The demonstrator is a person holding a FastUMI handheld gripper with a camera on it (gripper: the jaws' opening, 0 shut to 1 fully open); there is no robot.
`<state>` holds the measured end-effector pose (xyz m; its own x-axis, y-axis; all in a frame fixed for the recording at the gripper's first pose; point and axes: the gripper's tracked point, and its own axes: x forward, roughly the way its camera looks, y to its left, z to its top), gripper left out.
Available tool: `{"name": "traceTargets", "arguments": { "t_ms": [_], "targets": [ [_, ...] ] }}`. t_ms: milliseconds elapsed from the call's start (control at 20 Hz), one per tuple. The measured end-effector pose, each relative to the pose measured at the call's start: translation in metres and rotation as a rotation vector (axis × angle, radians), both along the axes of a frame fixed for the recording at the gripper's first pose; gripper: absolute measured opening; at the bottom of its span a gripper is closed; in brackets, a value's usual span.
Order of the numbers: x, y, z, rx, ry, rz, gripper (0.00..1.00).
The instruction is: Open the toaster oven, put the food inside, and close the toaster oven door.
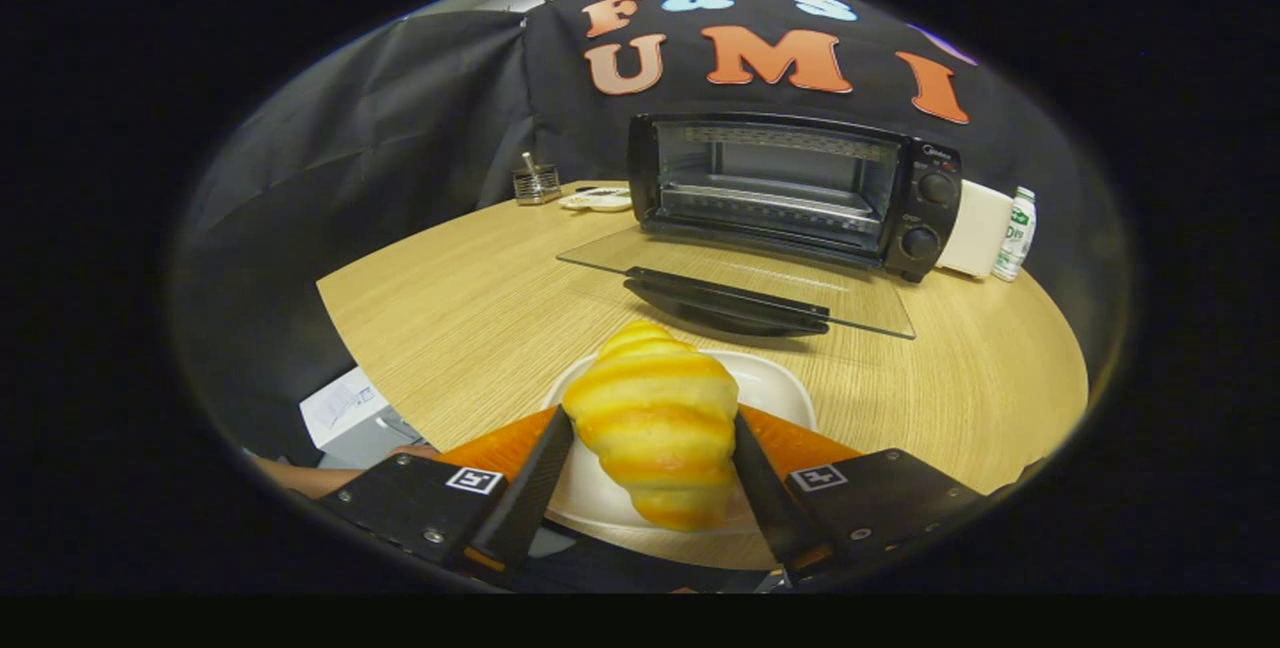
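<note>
Tongs [652, 448] grip a croissant [655, 428] over a white plate [770, 383], toaster oven [790, 193] door open; its logo unreadable.

I've got bare table [480, 298] ahead of the gripper [650, 433], whose fingers pinch the croissant [655, 423] from both sides over the plate [775, 388]. Straight on, the glass door [745, 283] lies flat on the table, its handle [725, 300] nearest me. Behind it the oven [790, 190] mouth gapes, rack bare. Table left of the door is free up to a small holder [537, 183] and dish [598, 199]. A bottle [1016, 233] stands right of the oven.
</note>
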<state>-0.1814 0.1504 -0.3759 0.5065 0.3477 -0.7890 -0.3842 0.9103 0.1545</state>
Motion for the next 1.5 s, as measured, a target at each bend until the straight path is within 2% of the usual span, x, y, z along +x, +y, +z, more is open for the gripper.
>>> {"name": "traceTargets", "arguments": {
  "t_ms": [200, 350, 650, 950, 1250, 1500],
  "targets": [
    [0.002, -0.005, 0.008, 0.068, 0.025, -0.069, 0.76],
    [0.019, 0.000, 0.034, 0.185, -0.015, -0.124, 0.75],
    [0.067, 0.006, 0.073, 0.483, -0.039, -0.290, 0.75],
    [0.105, 0.020, 0.085, 0.704, 0.009, -0.394, 0.75],
    [0.153, 0.021, 0.076, 0.794, 0.056, -0.512, 0.74],
    [0.198, 0.016, 0.057, 0.772, 0.087, -0.631, 0.74]
  ]
}}
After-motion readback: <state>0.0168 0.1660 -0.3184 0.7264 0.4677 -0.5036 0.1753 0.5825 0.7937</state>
